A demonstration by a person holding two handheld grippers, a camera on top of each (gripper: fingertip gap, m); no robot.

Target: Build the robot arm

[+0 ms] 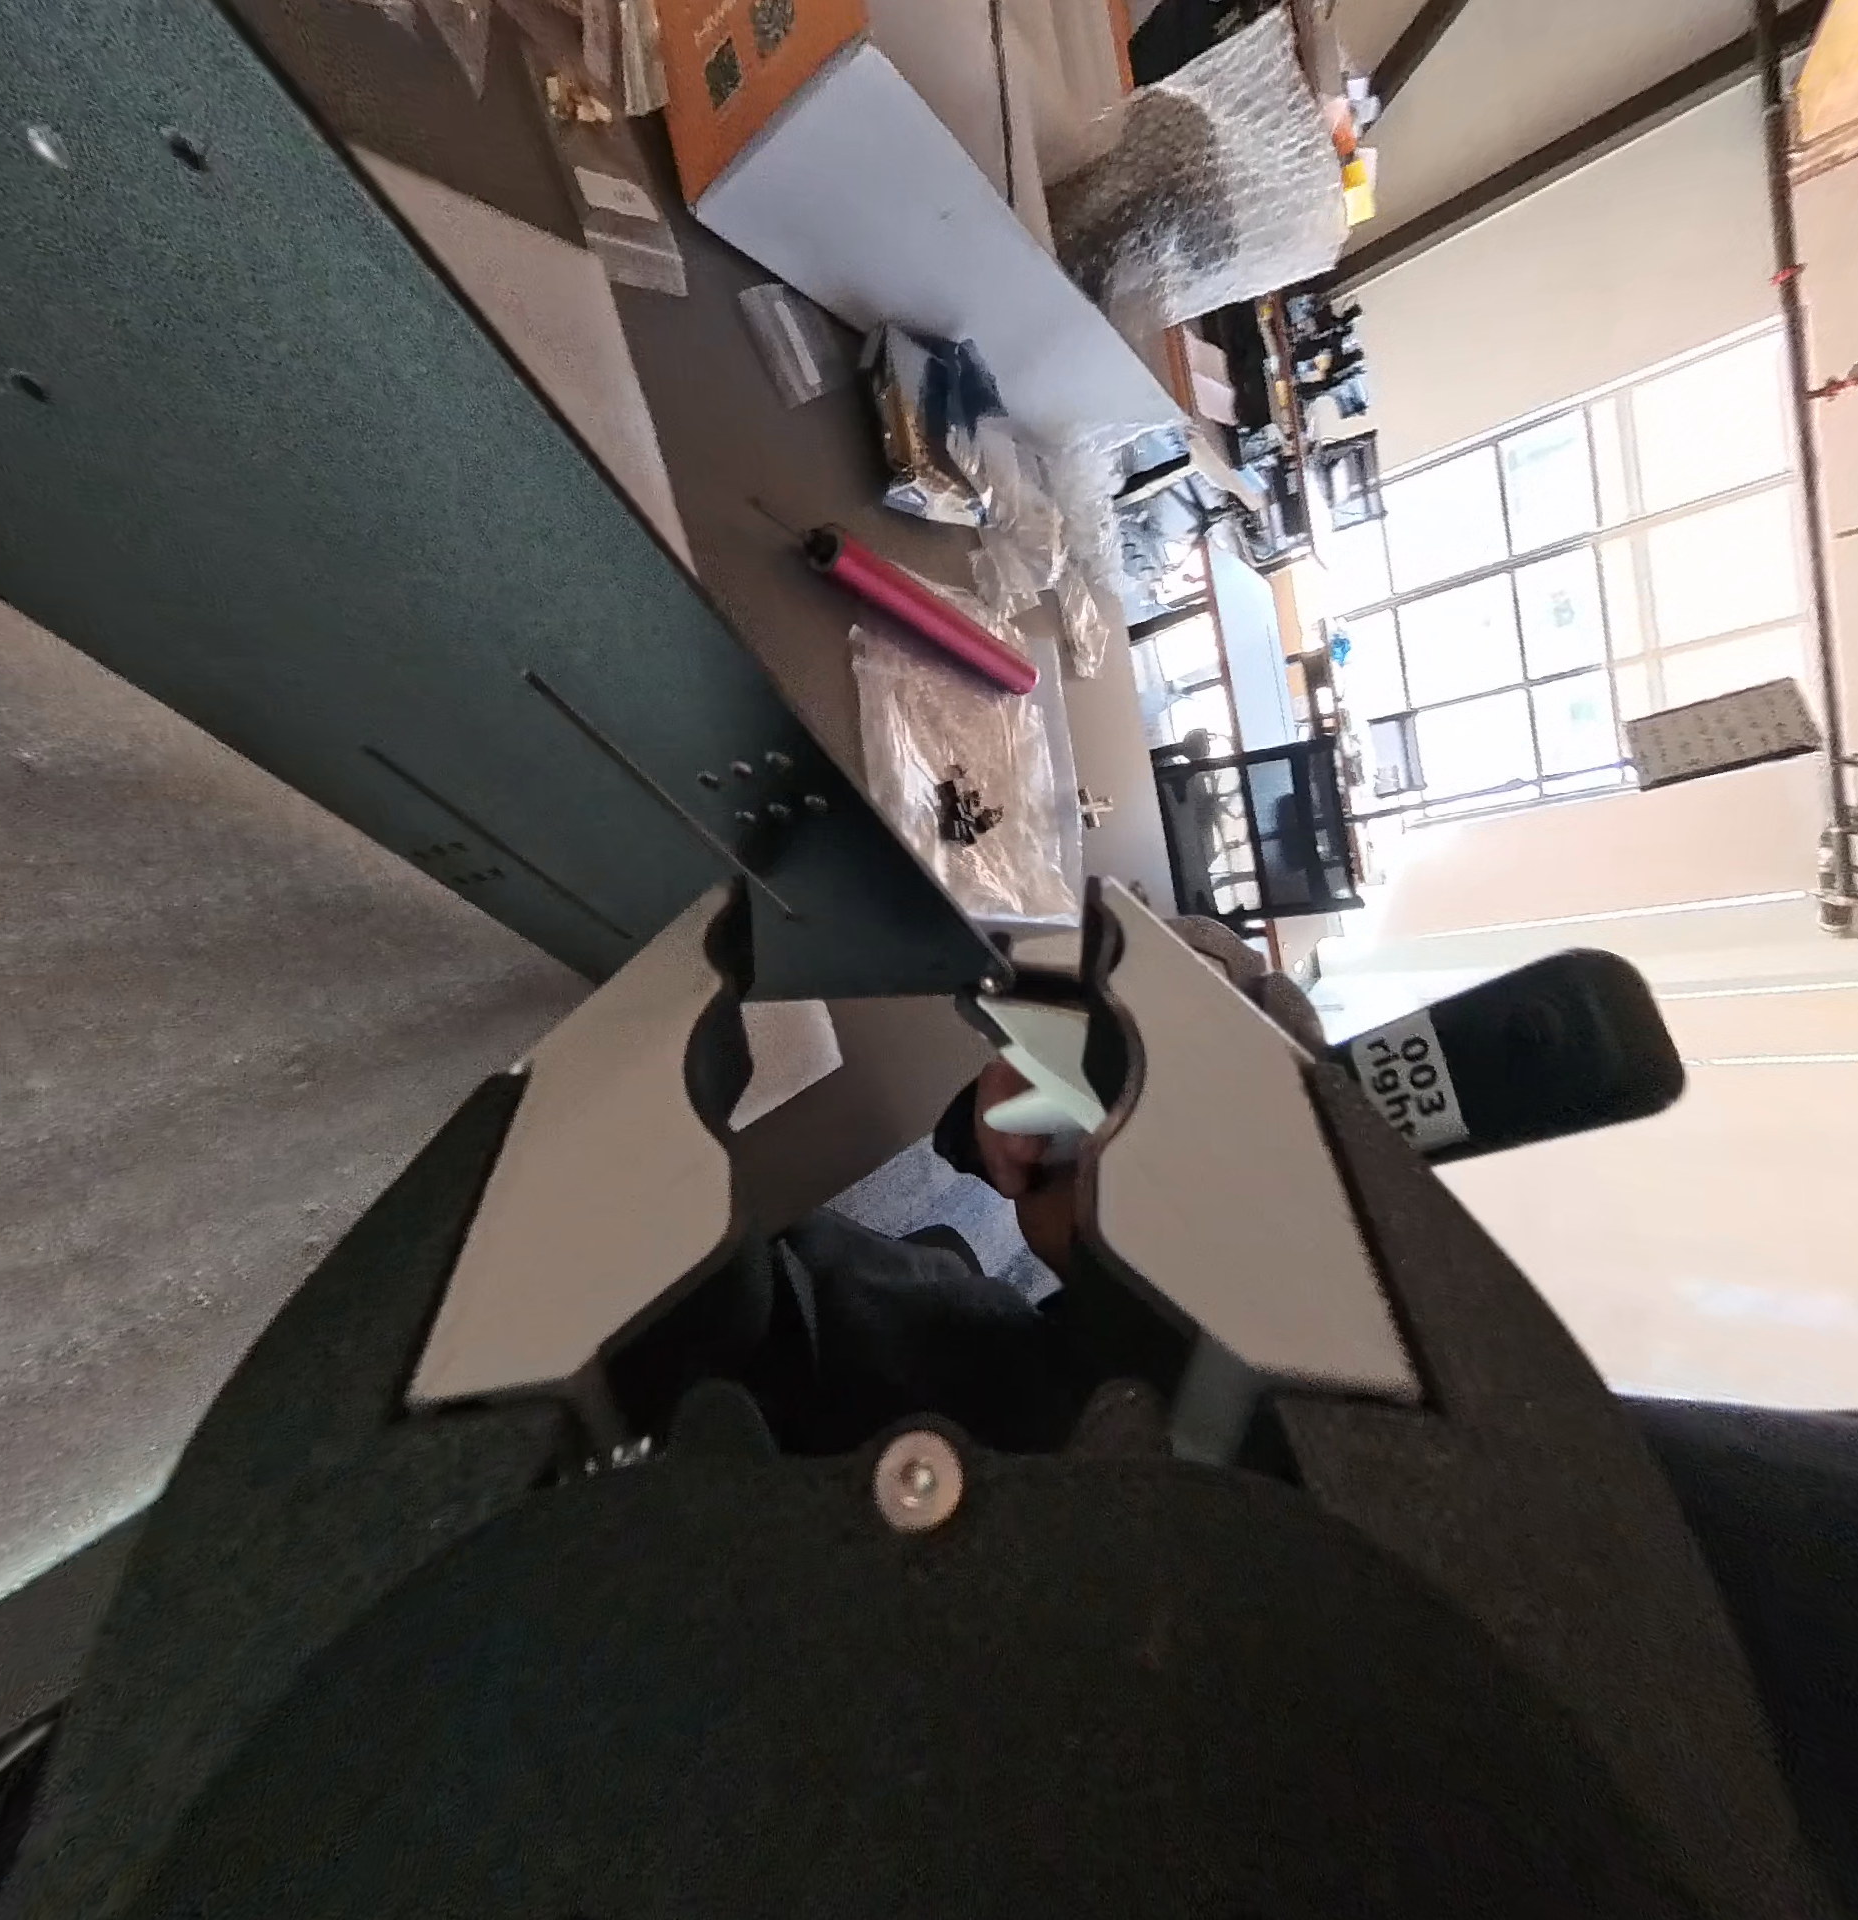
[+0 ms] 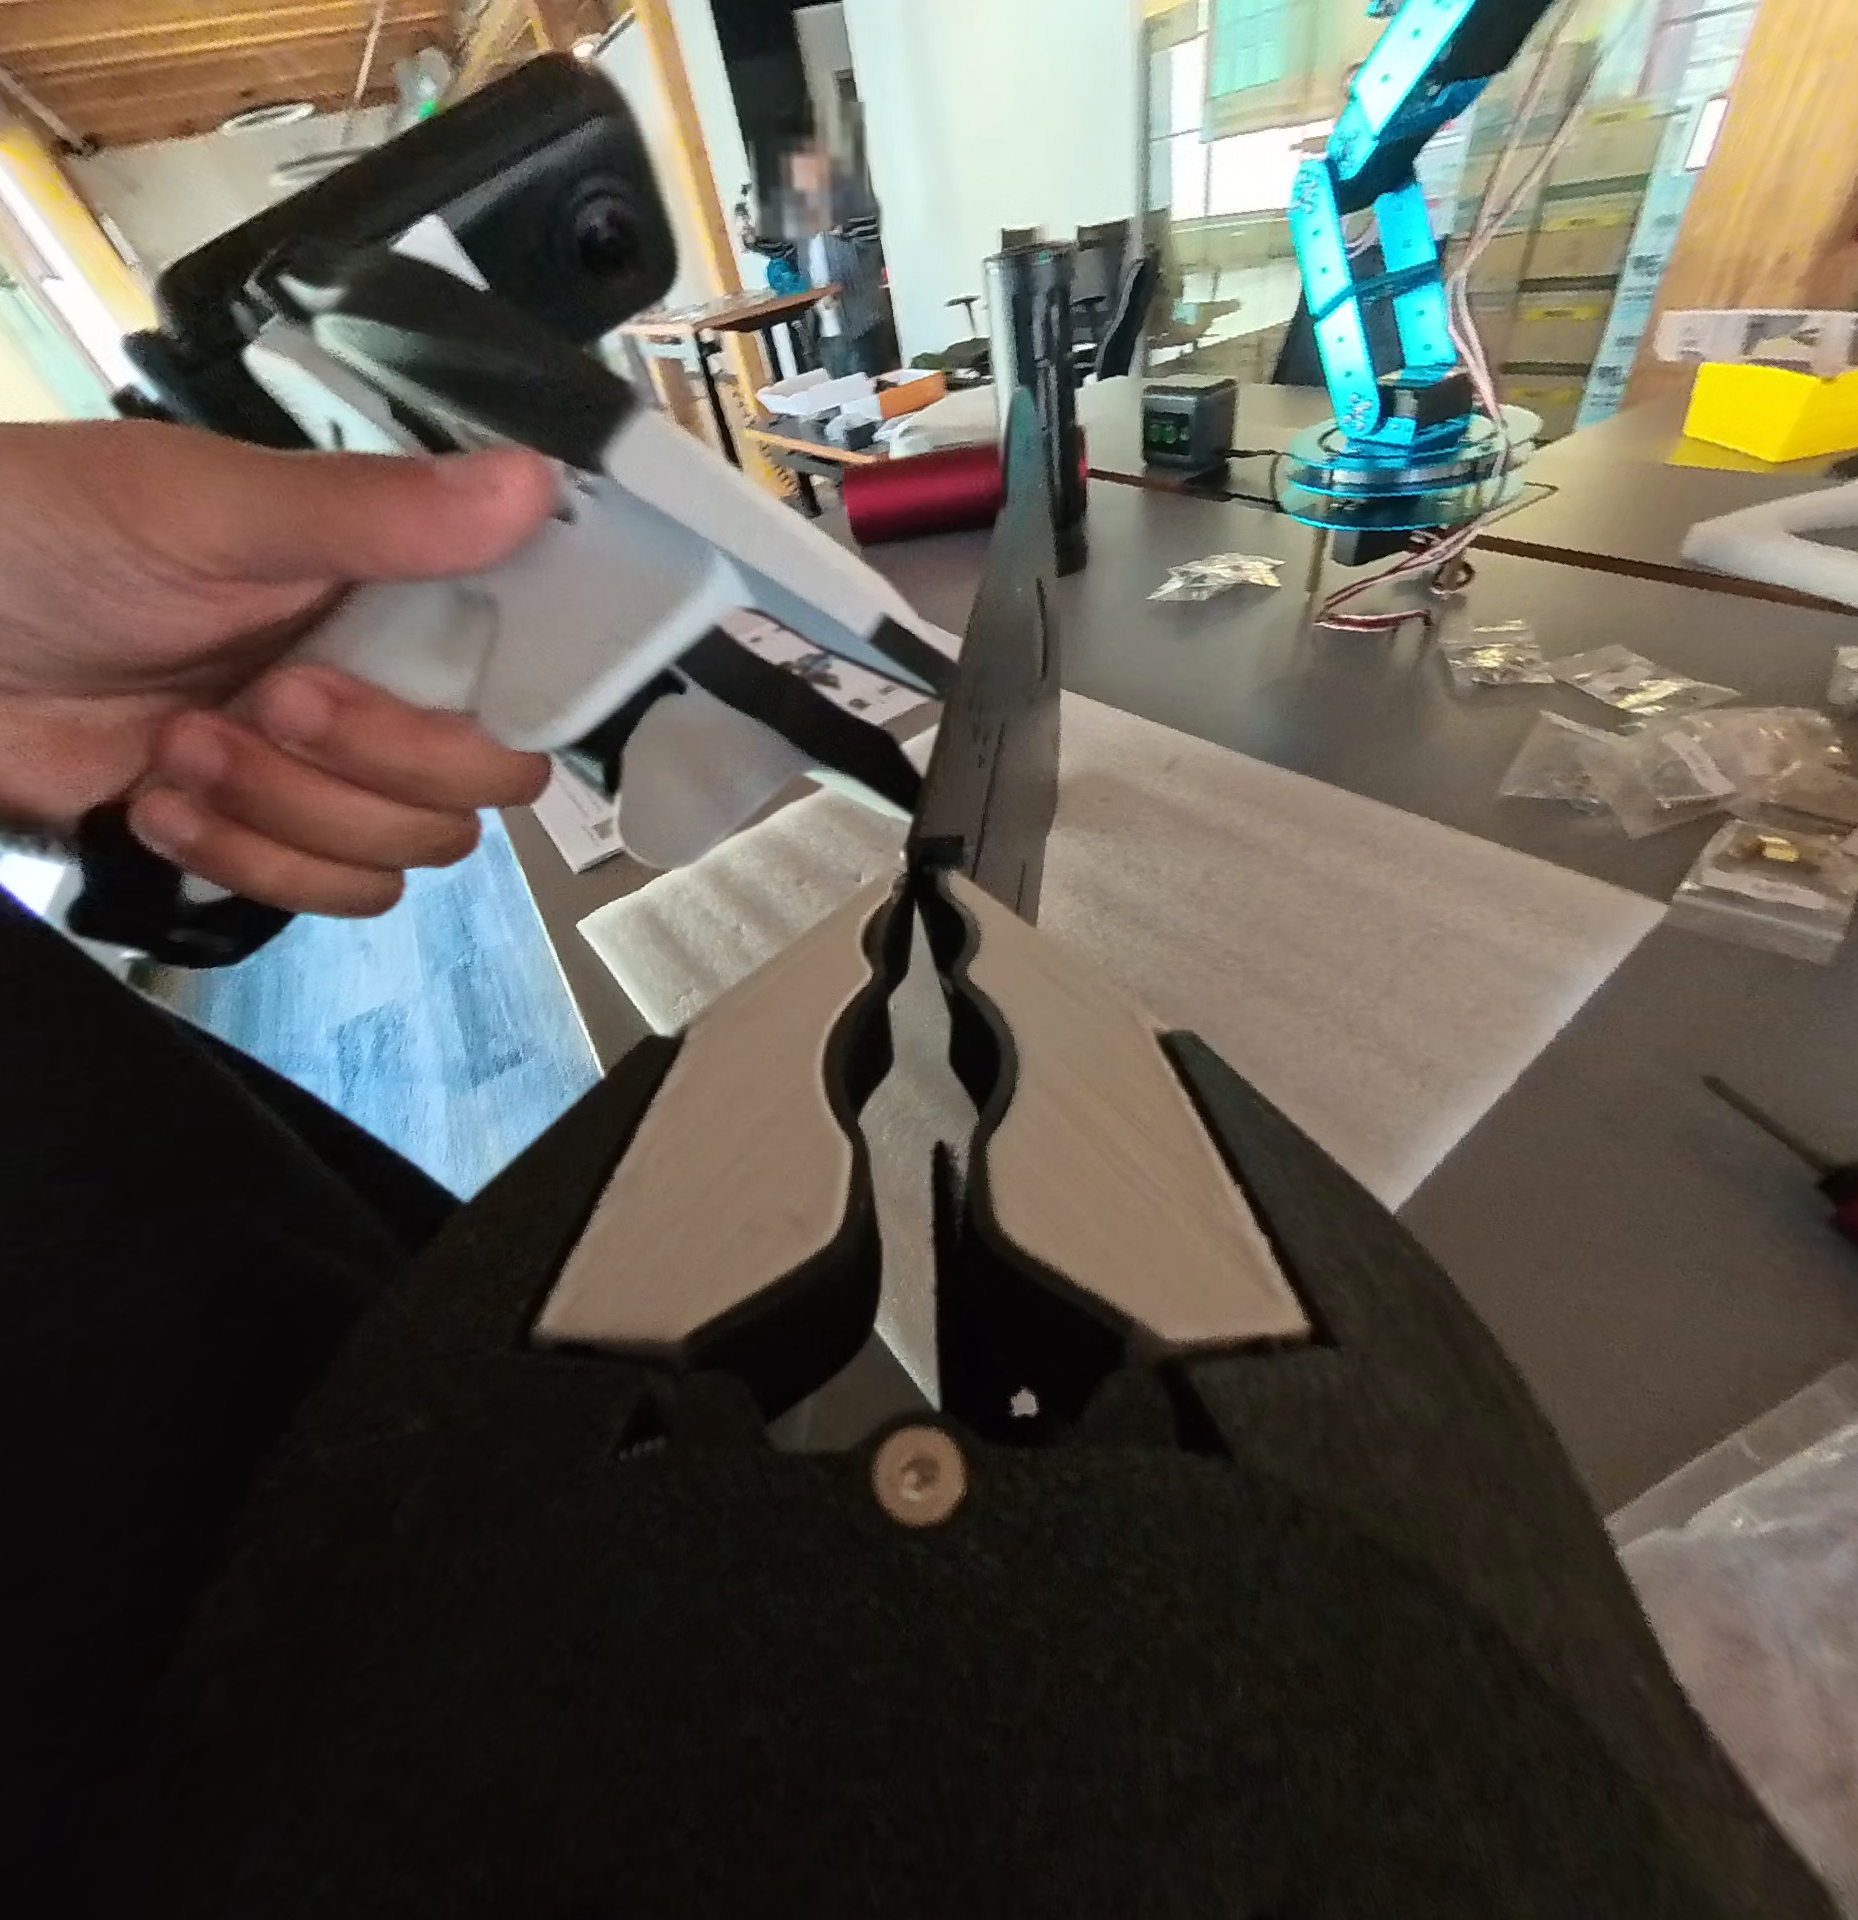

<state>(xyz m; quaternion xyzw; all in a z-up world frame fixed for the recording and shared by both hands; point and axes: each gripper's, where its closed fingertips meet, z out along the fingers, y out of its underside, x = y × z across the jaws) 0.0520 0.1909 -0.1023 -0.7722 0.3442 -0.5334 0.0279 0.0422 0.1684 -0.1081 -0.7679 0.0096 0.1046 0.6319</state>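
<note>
Dark green flat metal plate with slots and small holes is held up off the dark worktop, edge-on in the right wrist view, seemingly so both tools can steady it. Right gripper is clamped on its lower corner, jaws nearly together. Left gripper stands wide apart around the plate's edge; whether it touches is unclear.

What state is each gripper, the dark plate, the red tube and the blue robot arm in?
Right gripper: shut on the dark plate's corner.
Left gripper: open, fingers either side of the plate's edge.
Dark plate: held on edge above the white foam sheet.
Red tube: lying on the table.
Blue robot arm: upright on its round base.
</note>
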